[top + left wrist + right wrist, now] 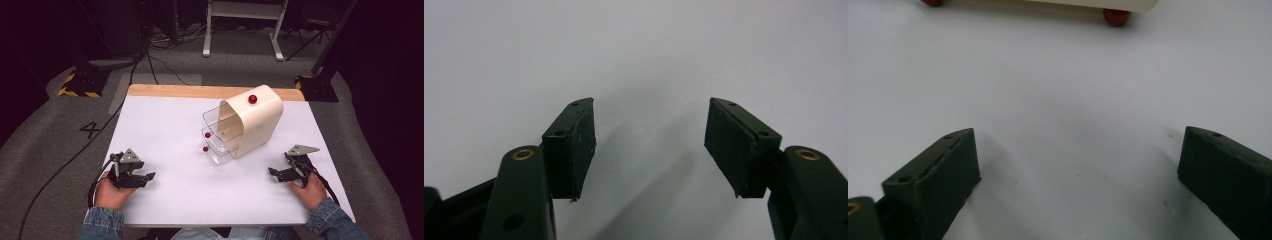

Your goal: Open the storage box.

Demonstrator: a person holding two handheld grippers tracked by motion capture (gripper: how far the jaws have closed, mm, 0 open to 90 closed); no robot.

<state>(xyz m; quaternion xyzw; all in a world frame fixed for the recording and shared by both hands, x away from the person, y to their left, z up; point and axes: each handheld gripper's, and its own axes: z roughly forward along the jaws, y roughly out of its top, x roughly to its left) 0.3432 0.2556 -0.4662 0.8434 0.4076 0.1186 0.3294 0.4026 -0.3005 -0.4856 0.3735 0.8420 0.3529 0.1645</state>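
1. In the high view a cream cabinet [255, 122] with a rounded top stands on the white table [165, 130], toward the far right of its middle, turned at an angle
2. Two clear drawers [220, 132] stick out of its front, one above the other, each with a red knob [207, 135]; another red knob [252, 99] sits on the cabinet's top
3. The left gripper [149, 176] rests near the table's front left, held by the left hand [111, 192], well apart from the cabinet
4. The right gripper [272, 172] rests at the front right in the right hand [311, 189], just in front of the cabinet's right side but not touching it
5. The left gripper view looks along the left gripper [650, 135]: jaws spread wide, nothing between them, bare table beyond
6. The right gripper view looks along the right gripper [1078, 165]: jaws also wide apart and empty
7. At that view's top edge the cabinet's cream base [1098, 3] and two red feet [1117, 17] show, a detail the high view hides
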